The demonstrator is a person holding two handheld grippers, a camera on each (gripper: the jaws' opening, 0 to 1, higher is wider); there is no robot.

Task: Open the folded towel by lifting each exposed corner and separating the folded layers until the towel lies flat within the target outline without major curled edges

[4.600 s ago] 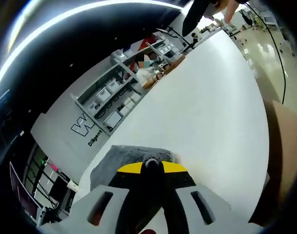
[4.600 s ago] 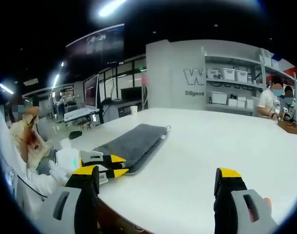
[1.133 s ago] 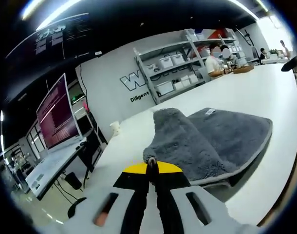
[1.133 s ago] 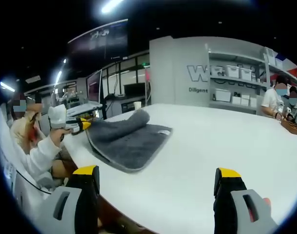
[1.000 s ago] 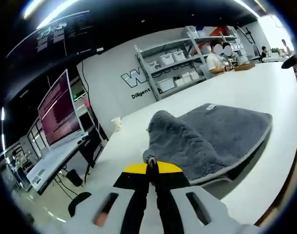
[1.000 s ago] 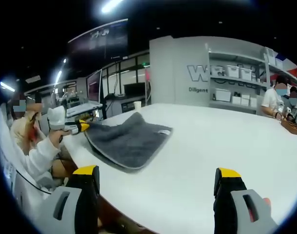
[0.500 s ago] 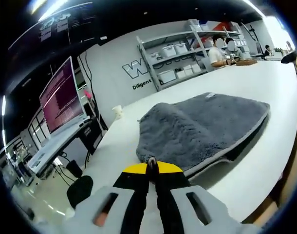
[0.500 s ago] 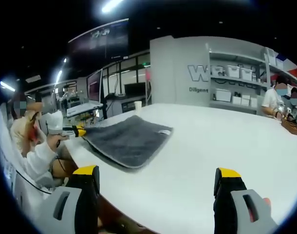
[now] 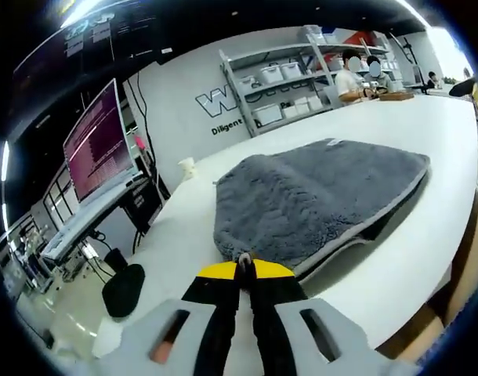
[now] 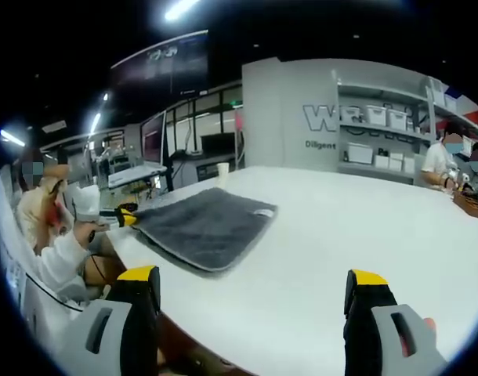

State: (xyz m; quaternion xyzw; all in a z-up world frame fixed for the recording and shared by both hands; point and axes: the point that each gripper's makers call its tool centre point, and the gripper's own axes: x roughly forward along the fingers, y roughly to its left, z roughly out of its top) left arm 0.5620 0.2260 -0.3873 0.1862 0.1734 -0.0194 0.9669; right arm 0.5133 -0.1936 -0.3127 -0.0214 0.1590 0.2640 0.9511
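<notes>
Surface (image 10: 317, 243): broad, white, curved at its near edge, running back toward a grey wall.

Towel (image 9: 317, 196): grey, plush, with a pale trimmed edge; lies spread near the surface's edge, a lower layer showing beneath the upper one along its near side. A small white label sits at its far edge. In the right gripper view the towel (image 10: 204, 223) lies left of centre, low and mostly flat.

Left gripper (image 9: 245, 270): yellow-tipped jaws drawn together, clamped on the towel's near corner. It is seen from the right gripper view (image 10: 123, 215) at the towel's left corner, held by a person's hand (image 10: 82, 231) in a white sleeve.

Right gripper (image 10: 251, 294): jaws spread wide apart, holding nothing, hovering above the surface's near edge, well apart from the towel.

Room: grey wall (image 10: 286, 117) bearing partial lettering; shelving (image 9: 286, 78) with white bins; a monitor (image 9: 98, 149) with a lit pinkish screen on a side desk; a paper cup (image 9: 186, 165) on the surface beyond the towel; seated people (image 9: 350, 78) at the far end; ceiling strip lights (image 10: 180, 9).
</notes>
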